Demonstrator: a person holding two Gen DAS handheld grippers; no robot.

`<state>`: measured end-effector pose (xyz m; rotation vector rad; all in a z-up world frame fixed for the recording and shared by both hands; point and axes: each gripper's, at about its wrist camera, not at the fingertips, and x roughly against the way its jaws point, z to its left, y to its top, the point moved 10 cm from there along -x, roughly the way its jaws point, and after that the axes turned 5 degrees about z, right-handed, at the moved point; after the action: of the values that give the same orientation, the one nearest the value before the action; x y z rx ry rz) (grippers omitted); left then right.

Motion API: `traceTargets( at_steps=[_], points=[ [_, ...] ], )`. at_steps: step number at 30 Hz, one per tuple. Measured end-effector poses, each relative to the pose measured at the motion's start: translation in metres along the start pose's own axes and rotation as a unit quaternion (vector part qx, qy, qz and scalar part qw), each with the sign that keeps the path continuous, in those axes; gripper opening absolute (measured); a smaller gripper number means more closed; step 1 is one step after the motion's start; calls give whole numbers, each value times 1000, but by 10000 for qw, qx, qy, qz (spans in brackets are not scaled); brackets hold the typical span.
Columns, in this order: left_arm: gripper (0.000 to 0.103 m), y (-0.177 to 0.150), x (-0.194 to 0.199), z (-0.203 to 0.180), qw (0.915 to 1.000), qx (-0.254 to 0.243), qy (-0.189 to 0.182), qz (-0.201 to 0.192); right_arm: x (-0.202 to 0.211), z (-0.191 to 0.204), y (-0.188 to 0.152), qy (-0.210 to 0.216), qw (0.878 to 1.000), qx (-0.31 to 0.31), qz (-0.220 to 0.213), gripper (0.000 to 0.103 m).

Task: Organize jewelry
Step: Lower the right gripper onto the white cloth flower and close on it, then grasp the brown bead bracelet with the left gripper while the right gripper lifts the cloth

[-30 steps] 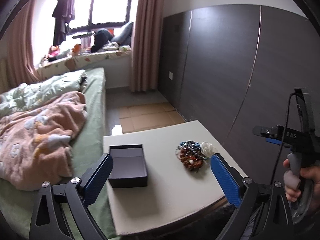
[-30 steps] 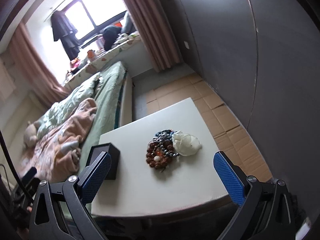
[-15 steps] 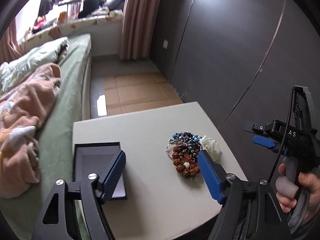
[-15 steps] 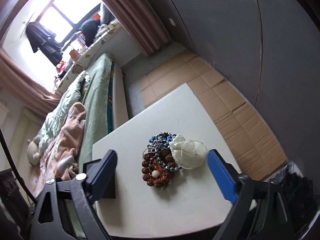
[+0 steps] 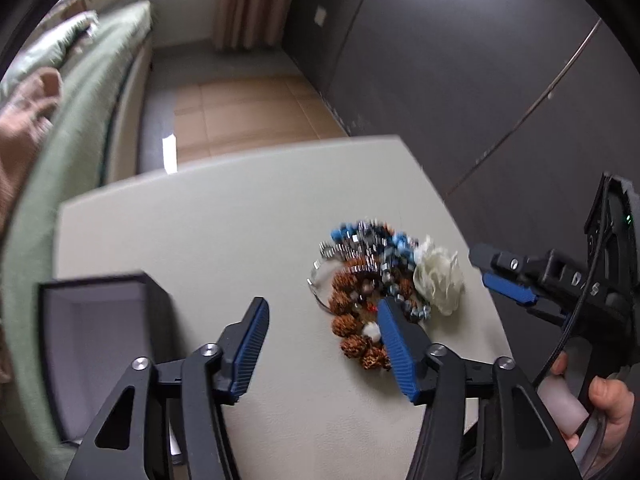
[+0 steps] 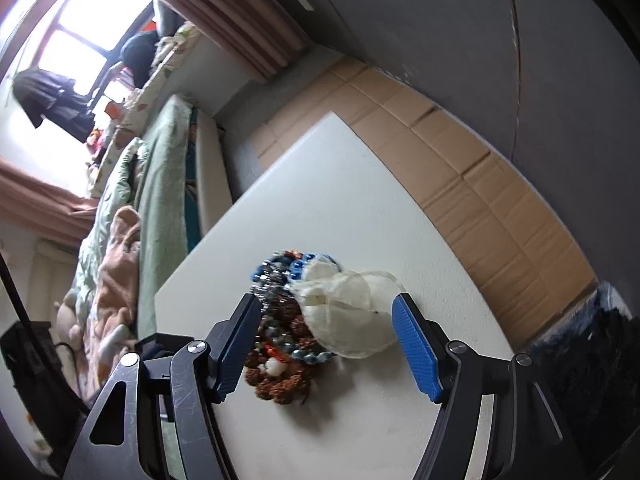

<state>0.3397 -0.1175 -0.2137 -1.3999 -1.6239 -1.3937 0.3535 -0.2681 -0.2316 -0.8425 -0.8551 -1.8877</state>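
Observation:
A pile of beaded bracelets (image 5: 362,276), brown, blue and silver, lies on the white table (image 5: 224,232) with a white fabric flower piece (image 5: 438,282) at its right. An open dark box (image 5: 94,340) stands at the table's left. My left gripper (image 5: 322,344) is open and empty, low over the table, its right finger at the pile's near edge. In the right wrist view my right gripper (image 6: 326,346) is open, its jaws either side of the bracelets (image 6: 280,344) and the white piece (image 6: 348,320). The right gripper also shows in the left wrist view (image 5: 508,276).
A bed with green sheet and pink blanket (image 6: 120,264) runs along the table's left side. A dark wall (image 5: 460,60) stands to the right, with brown cardboard-covered floor (image 6: 472,184) beyond the table. A corner of the box (image 6: 160,344) shows behind my right gripper's left finger.
Both grippers have moved forward and down toward the jewelry pile. Their jaws have narrowed somewhat but stay open. The jewelry and box have not moved.

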Motion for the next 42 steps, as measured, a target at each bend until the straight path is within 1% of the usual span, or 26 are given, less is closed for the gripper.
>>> traceTargets(
  at_steps=[1, 3, 5, 6, 8, 11, 12, 13, 14, 15, 16, 17, 19, 20, 22, 24, 25, 26, 27, 28, 30, 31, 33, 36, 42],
  points=[
    [51, -1, -7, 1, 10000, -4, 26, 76, -1, 0, 0, 16, 10000, -21, 15, 70],
    [50, -7, -20, 1, 9997, -45, 39, 244, -3, 0, 2, 2, 10000, 16, -13, 70],
    [45, -11, -29, 2, 9992, 91, -102, 387, -9, 1, 2, -52, 10000, 18, 23, 70],
    [44, -13, -32, 4, 9988, 171, -166, 431, -14, 2, 1, 19, 10000, -3, 92, 70],
    [44, -13, -34, 7, 9984, 262, -222, 448, -22, 3, 0, 50, 9998, -16, 197, 70],
    [44, -12, -38, 6, 9981, 297, -273, 460, -36, 3, -2, -33, 9995, 14, 326, 70],
    [44, -12, -41, 6, 9981, 300, -250, 485, -41, 3, -2, -41, 9993, 21, 358, 67],
    [44, -13, -43, 5, 9980, 307, -264, 494, -43, 2, -3, -67, 9994, 33, 340, 58],
    [44, -13, -44, 4, 9977, 325, -313, 499, -42, 0, 0, -219, 9994, 58, 260, 50],
    [44, -14, -45, 3, 9975, 331, -334, 524, -43, -5, 1, -324, 9991, 33, 279, 32],
    [44, -16, -47, 3, 9975, 323, -327, 542, -44, -7, 1, -236, 9993, -65, 291, 17],
    [44, -17, -49, 2, 9974, 312, -317, 561, -43, -10, 1, -71, 9994, -218, 265, 16],
    [44, -18, -51, 2, 9976, 323, -320, 531, -38, -15, 2, 55, 9989, -411, 210, 12],
    [44, -18, -51, 2, 9976, 318, -309, 530, -35, -17, 2, 103, 9987, -469, 162, 6],
    [44, -18, -52, 2, 9974, 377, -351, 497, -29, -17, 2, 217, 9984, -519, 94, 5],
    [44, -18, -51, 2, 9973, 451, -372, 434, -22, -14, 1, 439, 9975, -557, 58, 5],
    [36, -19, -51, 2, 9977, 442, -322, 409, -20, -12, 1, 510, 9971, -563, 32, 5],
    [21, -20, -51, 0, 9973, 421, -423, 416, -17, -11, 1, 574, 9967, -575, 2, 5],
    [20, -22, -51, -4, 9960, 468, -612, 459, -14, -10, 0, 620, 9963, -588, -21, 5],
    [20, -23, -51, -4, 9957, 509, -618, 460, -10, -9, 0, 689, 9958, -598, -49, 5],
    [20, -22, -46, -2, 9968, 507, -529, 306, -3, -2, -1, 838, 9950, -529, -115, 5],
    [20, -21, -43, -1, 9968, 538, -544, 246, -1, 0, 0, 876, 9948, -494, -152, 5],
    [20, -23, -32, -1, 9964, 582, -605, 152, 5, 4, 2, 949, 9943, -425, -217, 5],
    [20, -20, -9, -2, 9954, 583, -751, -110, 12, 13, 4, 1085, 9932, -288, -306, 5],
    [19, -5, 24, -4, 9917, 666, -991, -486, 21, 26, 5, 1241, 9913, -101, -428, 5]
  ],
)
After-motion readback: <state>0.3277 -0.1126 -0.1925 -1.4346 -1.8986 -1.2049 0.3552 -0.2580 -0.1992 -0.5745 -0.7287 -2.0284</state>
